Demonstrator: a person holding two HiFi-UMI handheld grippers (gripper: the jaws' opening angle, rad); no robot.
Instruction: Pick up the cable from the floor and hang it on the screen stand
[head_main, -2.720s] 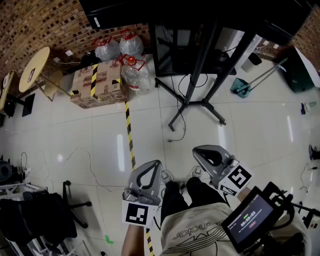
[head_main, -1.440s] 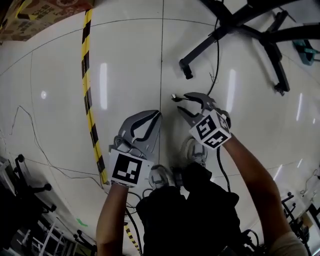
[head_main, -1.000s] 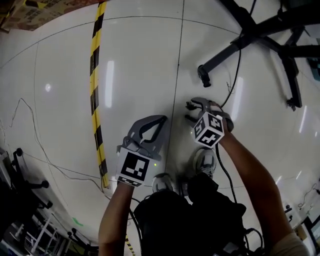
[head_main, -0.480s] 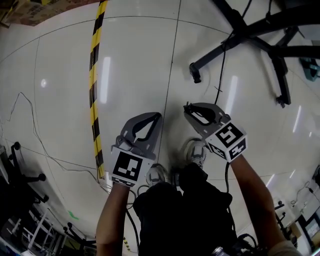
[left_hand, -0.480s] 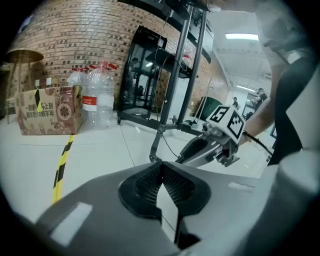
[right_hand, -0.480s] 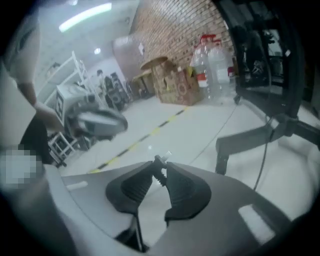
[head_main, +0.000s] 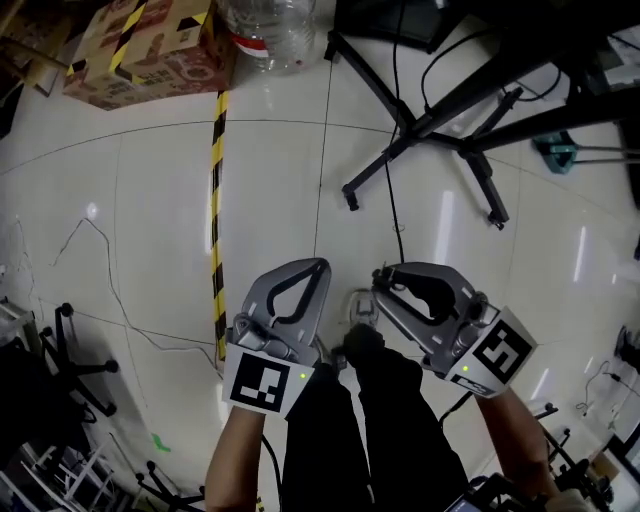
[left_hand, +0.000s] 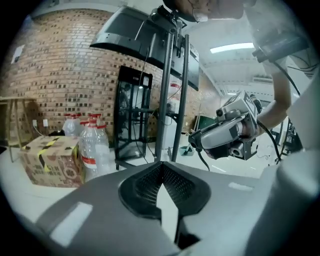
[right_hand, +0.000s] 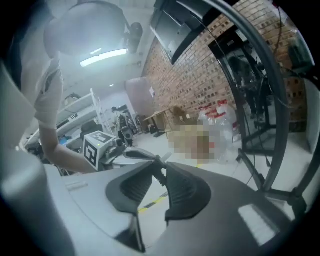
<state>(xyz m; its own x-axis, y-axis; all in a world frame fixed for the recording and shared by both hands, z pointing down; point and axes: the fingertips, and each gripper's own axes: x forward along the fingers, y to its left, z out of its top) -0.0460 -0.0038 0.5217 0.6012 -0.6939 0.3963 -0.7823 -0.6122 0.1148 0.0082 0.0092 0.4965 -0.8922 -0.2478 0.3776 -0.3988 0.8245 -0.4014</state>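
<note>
A thin black cable (head_main: 388, 190) runs from the screen stand's (head_main: 440, 115) feet across the white floor to my right gripper (head_main: 378, 272). That gripper's jaws have just been closing, and they now pinch the cable's plug end (right_hand: 159, 175) at the tips, held well above the floor. In the left gripper view the cable (left_hand: 202, 161) hangs down from the right gripper. My left gripper (head_main: 320, 264) floats beside it on the left, shut with nothing between its pads (left_hand: 162, 165). The stand's black posts (left_hand: 167, 100) and its dark screen (left_hand: 125, 35) rise ahead.
A cardboard box (head_main: 150, 45) with striped tape and a large water bottle (head_main: 265, 25) stand at the far left. Yellow-black tape (head_main: 217, 200) runs along the floor. A thin wire (head_main: 110, 290) lies at left, and a chair base (head_main: 60, 370) sits at bottom left.
Both grippers have risen from near the floor as the view pulled back. The right gripper's jaws closed on the cable end and lifted it off the floor.
</note>
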